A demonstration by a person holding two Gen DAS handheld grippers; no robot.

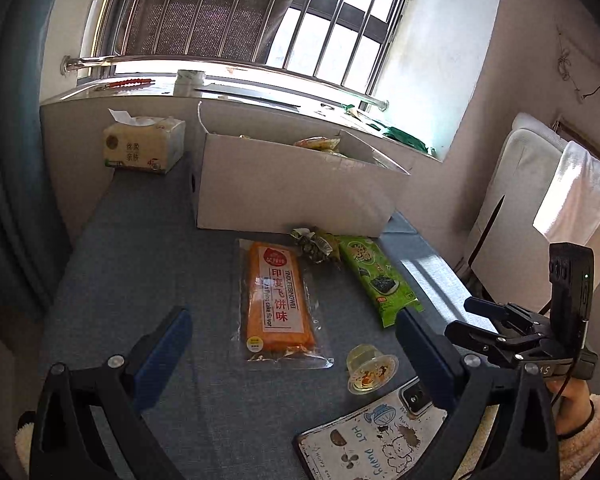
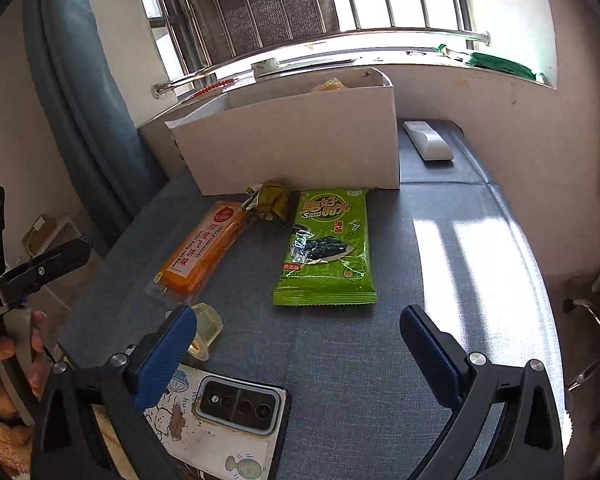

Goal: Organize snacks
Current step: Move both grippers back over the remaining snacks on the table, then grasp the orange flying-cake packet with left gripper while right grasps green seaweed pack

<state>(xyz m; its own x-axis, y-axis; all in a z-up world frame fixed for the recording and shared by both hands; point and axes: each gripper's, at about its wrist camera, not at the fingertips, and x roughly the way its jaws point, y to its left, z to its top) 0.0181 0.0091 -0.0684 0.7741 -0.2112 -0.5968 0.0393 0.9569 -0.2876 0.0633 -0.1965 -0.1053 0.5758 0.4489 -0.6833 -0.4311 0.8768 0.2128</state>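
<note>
An orange snack pack (image 1: 278, 300) (image 2: 202, 254) lies on the blue table in front of a white cardboard box (image 1: 292, 192) (image 2: 296, 140) that holds some snacks. A green seaweed pack (image 1: 376, 280) (image 2: 326, 248) lies to its right. A crumpled green wrapped snack (image 1: 316, 242) (image 2: 270, 200) sits between them near the box. A small jelly cup (image 1: 370, 368) (image 2: 206, 328) lies on its side near the front. My left gripper (image 1: 294, 344) is open and empty, above the table before the orange pack. My right gripper (image 2: 300, 344) is open and empty before the seaweed pack.
A phone in a cartoon case (image 1: 372, 436) (image 2: 228, 420) lies at the table's front edge. A tissue pack (image 1: 144, 146) stands at the back left. A white remote (image 2: 428, 140) lies right of the box. The window sill runs behind the box, a wall on the right.
</note>
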